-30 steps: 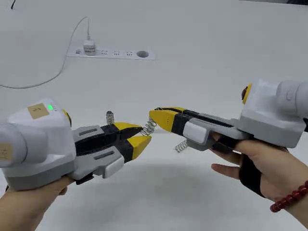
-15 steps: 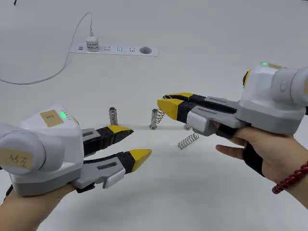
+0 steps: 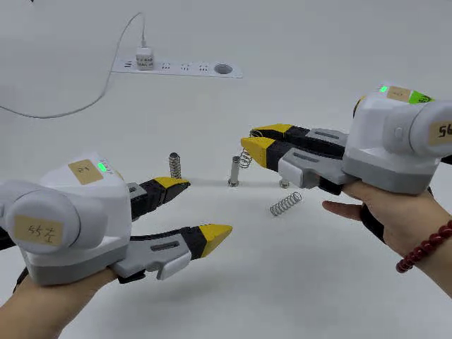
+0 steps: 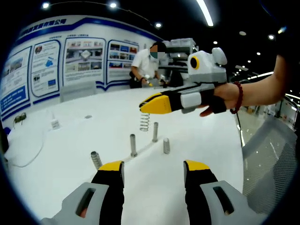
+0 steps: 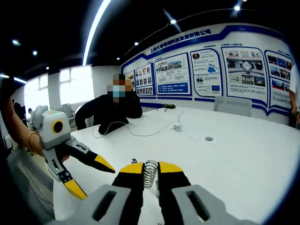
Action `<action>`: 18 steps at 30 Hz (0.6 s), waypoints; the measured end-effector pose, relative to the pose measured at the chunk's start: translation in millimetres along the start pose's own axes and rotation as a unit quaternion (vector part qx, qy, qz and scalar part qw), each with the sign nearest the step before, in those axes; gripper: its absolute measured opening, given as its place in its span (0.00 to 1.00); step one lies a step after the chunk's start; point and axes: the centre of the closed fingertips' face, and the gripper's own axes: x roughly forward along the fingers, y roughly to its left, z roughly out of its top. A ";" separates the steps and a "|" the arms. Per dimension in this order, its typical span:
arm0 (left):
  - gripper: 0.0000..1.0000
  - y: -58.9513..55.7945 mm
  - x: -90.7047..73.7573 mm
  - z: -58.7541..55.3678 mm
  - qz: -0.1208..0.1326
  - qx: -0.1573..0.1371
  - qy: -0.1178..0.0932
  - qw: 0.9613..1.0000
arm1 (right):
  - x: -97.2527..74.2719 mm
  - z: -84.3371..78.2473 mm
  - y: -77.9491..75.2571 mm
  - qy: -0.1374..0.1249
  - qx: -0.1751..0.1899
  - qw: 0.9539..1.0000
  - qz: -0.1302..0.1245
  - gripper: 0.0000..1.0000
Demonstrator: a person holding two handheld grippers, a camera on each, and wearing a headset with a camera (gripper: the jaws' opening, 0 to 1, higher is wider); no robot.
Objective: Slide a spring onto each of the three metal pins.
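While the right gripper [image 3: 248, 147] is held above the white table [image 3: 318, 42], its yellow tips are clenched on the held spring [image 3: 245, 158]. In the head view that coil is seen just beside the top of the bare middle pin [image 3: 234, 171]; contact cannot be told. In the right gripper view the held spring [image 5: 150, 173] is pinched between the closed jaws of the right gripper [image 5: 151, 169]. In the left gripper view it [image 4: 145, 122] is hung below the tip, clear of the table.

The left gripper [image 3: 196, 207] is kept low at the near left, released, jaws spread wide.

The left pin [image 3: 174, 155] is ringed by a fitted spring [image 3: 175, 167]. The right pin [image 3: 284, 183] is partly hidden behind the right gripper. A loose spring [image 3: 285, 203] is laid flat near it.

A power strip [image 3: 185, 68] with a charger [image 3: 145, 58] is noted at the far side.
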 end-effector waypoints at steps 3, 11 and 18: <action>0.54 1.3 -1.0 -1.2 0.005 -0.005 -0.001 1.000 | 4.4 0.6 -3.9 -0.003 -0.007 1.000 -0.005 0.11; 0.58 0.6 -2.7 -7.7 0.009 -0.012 0.005 1.000 | 16.6 -2.5 -13.7 -0.002 -0.016 1.000 -0.020 0.12; 0.61 1.5 -2.6 -6.4 0.014 -0.014 0.001 1.000 | 25.4 -12.0 -15.6 0.011 -0.023 0.999 -0.020 0.12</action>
